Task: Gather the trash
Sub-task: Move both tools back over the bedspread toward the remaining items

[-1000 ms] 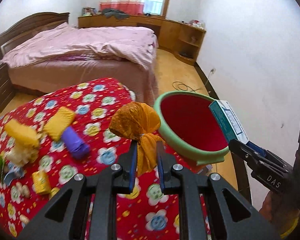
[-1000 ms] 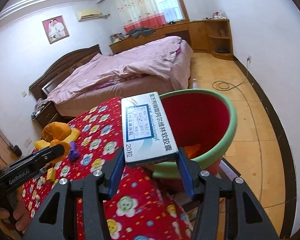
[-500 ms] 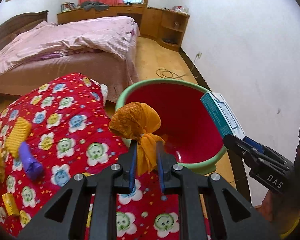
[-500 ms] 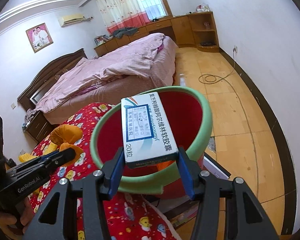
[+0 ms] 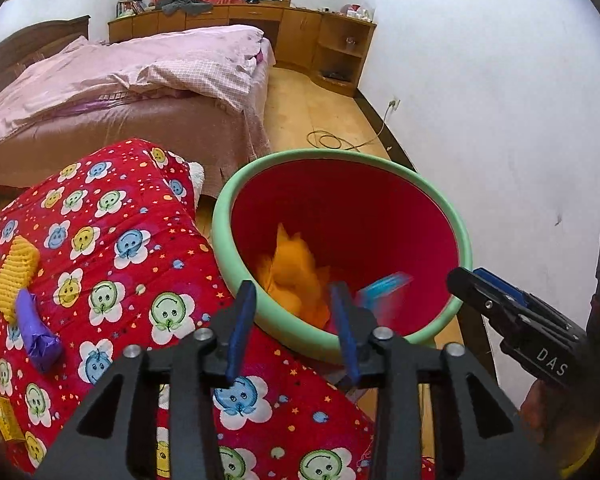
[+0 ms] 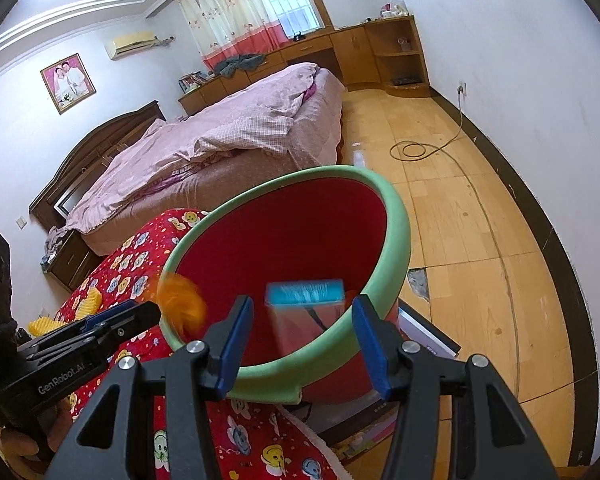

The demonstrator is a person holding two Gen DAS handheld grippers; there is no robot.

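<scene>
A red bin with a green rim stands beside the red flowered cloth. My left gripper is open and empty above the bin's near rim. An orange tied bag lies inside the bin; in the right wrist view it is blurred at the rim. My right gripper is open and empty over the bin. The teal and white medicine box is blurred, in mid-fall inside the bin, also in the left wrist view.
On the cloth at left lie a purple wrapper, a yellow ridged piece and a small yellow box. A bed lies behind. A white wall runs on the right, with a cable on the wood floor.
Both grippers opened. The orange bag left my left gripper and the medicine box left my right gripper; both dropped into the bin.
</scene>
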